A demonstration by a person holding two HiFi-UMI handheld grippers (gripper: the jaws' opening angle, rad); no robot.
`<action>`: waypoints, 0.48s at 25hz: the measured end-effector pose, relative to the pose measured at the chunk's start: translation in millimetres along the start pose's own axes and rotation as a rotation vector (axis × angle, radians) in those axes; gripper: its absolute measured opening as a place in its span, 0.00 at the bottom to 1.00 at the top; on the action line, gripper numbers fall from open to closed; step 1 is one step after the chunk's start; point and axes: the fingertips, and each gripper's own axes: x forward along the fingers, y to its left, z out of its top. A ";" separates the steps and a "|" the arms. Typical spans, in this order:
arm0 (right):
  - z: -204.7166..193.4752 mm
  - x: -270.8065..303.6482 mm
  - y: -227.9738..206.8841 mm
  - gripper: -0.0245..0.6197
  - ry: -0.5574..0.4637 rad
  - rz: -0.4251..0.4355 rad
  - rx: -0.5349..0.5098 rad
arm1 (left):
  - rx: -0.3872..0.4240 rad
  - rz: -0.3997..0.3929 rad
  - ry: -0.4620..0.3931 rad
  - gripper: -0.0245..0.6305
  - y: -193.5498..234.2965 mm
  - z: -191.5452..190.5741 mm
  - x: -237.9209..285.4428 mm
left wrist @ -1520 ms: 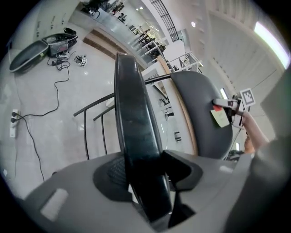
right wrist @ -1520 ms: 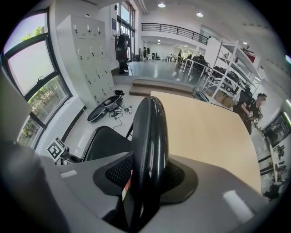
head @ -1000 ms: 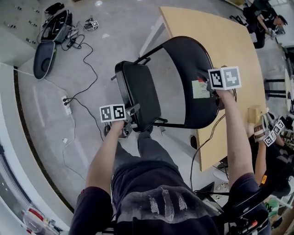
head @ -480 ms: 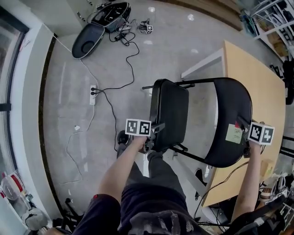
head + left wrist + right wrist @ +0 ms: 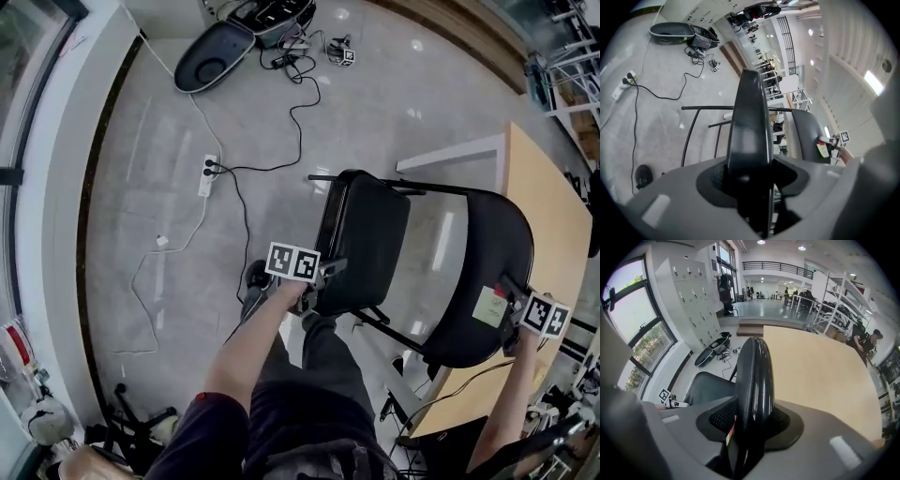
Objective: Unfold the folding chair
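Chair (image 5: 441,191) stands on the floor (image 5: 141,187), part open. It's gripped at both ends.
- Seat (image 5: 749,122) is edge-on, running straight ahead out of the left tool (image 5: 323,281). The jaws are pinching its near rim, pads on either face.
- Backrest (image 5: 487,272) has its top edge clamped in the right tool (image 5: 509,298). The jaws are closing tighter on it, with the pads already on the shell.
- From the right tool, the seat lies ahead and below-left; the tabletop (image 5: 553,216) is just beyond the backrest on the far side.
- From the left tool, a cable (image 5: 272,141) runs on the floor well off to the left, clear of the legs.

Step, as I read it: mid-unfold. Seat and backrest are pulled apart, but the seat is steeply tilted, not level.

Next move probably calls for:
- right tool pins the backrest as the anchor
- left tool drives the seat rim down and away from it until the seat lies flat and the legs spread

The pinch on the thin rim looks like the weak point, so keep that push in line with the jaws.
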 end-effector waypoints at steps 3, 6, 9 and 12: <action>0.2 6.0 8.8 0.28 0.003 0.013 0.004 | -0.001 -0.002 -0.005 0.35 15.8 3.2 -7.6; -2.6 9.0 12.6 0.28 0.008 0.019 0.012 | -0.005 -0.014 -0.006 0.36 27.2 3.6 -11.1; -3.8 13.6 19.8 0.28 0.004 0.029 0.015 | -0.004 -0.013 -0.006 0.36 42.3 4.9 -16.5; -3.8 19.3 29.9 0.28 0.002 0.044 0.015 | -0.004 -0.001 -0.010 0.37 58.3 5.6 -24.2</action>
